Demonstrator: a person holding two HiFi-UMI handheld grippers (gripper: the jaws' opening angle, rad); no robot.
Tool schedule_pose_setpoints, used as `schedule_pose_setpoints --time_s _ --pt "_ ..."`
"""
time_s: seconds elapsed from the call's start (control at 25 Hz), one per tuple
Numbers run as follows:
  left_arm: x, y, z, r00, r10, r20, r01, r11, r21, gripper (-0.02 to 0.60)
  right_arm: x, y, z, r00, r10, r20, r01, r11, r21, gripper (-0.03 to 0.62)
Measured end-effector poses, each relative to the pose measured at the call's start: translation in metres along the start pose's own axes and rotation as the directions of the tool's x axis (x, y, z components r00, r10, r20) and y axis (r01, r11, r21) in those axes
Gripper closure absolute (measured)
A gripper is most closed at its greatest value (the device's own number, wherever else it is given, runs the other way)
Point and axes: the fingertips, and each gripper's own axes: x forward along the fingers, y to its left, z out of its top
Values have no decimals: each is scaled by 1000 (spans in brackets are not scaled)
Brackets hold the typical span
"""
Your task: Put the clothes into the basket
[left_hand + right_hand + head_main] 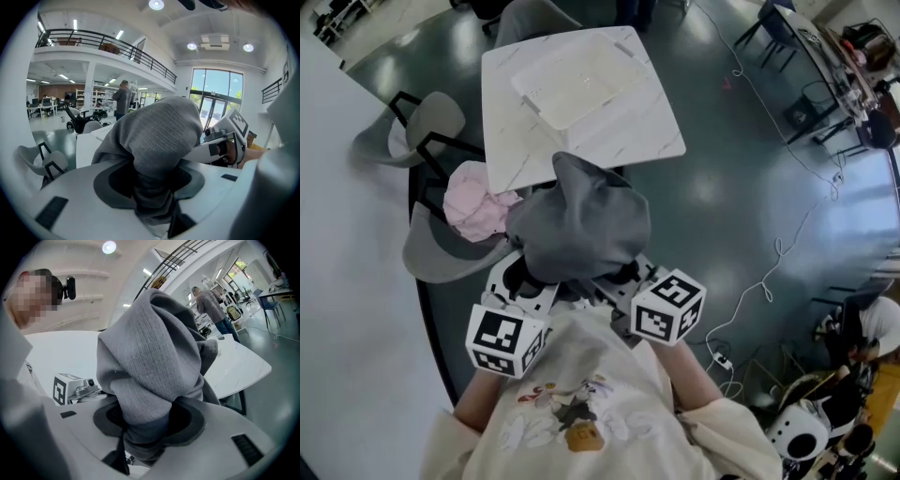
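Both my grippers hold one grey knitted garment (577,225) up in front of my chest. In the left gripper view the grey garment (160,133) is bunched between the jaws of my left gripper (152,190), which is shut on it. My right gripper (143,434) is likewise shut on the grey garment (150,366), which hangs over its jaws. In the head view the left gripper (532,279) and right gripper (623,279) sit side by side under the cloth. A white basket (546,101) lies on the white table (656,131) ahead. A pink garment (474,206) lies on a grey chair (431,253).
A second grey chair (412,131) stands left of the table. Cables (769,272) trail across the dark floor on the right, with desks and gear (853,56) at the far right. A person (123,98) stands far off in the hall.
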Motion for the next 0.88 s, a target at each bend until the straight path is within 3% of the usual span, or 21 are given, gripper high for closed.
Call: schedule_pose_setpoints --time_s 0.44,0.88 --pt "102 66 92 999 52 -2 -52 999 -9 407 57 -85 114 997 81 -15 -81 997 13 410" --pt "196 100 173 995 100 -9 -100 994 -41 407 81 -164 216 992 115 -46 -115 993 21 410"
